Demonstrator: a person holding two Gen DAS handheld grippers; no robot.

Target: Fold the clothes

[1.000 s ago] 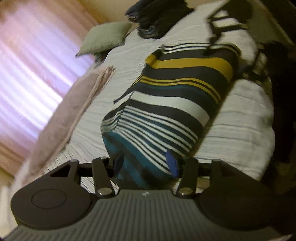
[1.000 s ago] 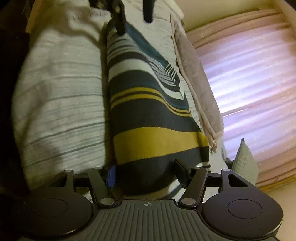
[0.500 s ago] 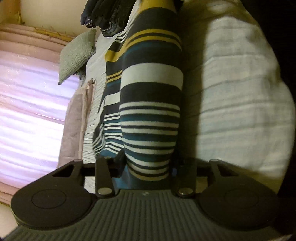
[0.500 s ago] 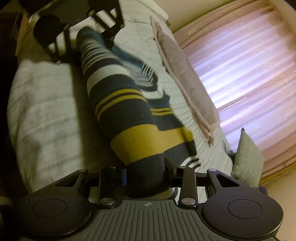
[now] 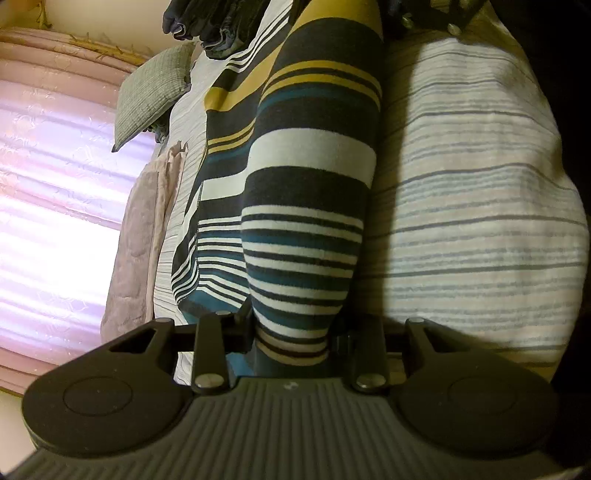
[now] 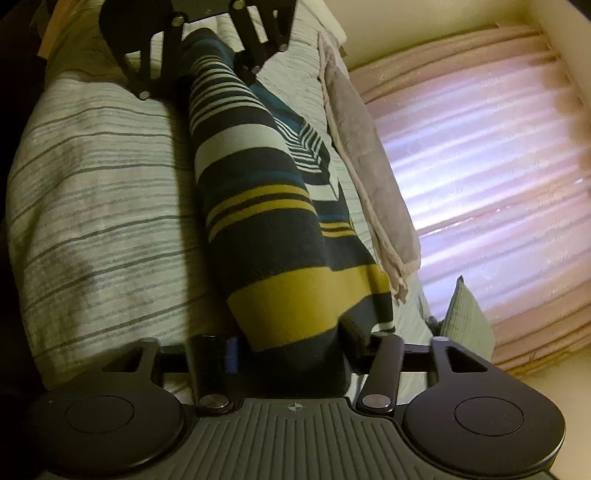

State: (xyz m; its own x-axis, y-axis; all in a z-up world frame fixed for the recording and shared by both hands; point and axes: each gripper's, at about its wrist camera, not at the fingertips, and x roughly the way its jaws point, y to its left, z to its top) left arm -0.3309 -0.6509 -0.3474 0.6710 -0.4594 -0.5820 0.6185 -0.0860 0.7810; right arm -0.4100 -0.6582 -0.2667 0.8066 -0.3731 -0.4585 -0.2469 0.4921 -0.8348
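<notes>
A striped garment (image 5: 310,206) in navy, white, teal and mustard hangs taut as a band above the bed, stretched between my two grippers. Its far part still lies flat on the bed cover (image 5: 472,206). My left gripper (image 5: 291,339) is shut on the teal-and-white striped end. In the left wrist view my right gripper (image 5: 424,18) shows dimly at the top edge. My right gripper (image 6: 288,354) is shut on the navy-and-mustard end of the garment (image 6: 258,206). Across from it, my left gripper (image 6: 212,40) holds the other end.
The bed cover (image 6: 96,192) is white with thin grey stripes. A folded pink blanket (image 6: 369,177) lies along the far side by a bright pink curtain (image 6: 480,155). A grey-green pillow (image 5: 155,88) and a pile of dark clothes (image 5: 218,22) sit at the bed's end.
Both grippers have narrowed onto the garment's ends. The near edge has risen off the bed and the fabric now stretches tight between them.
</notes>
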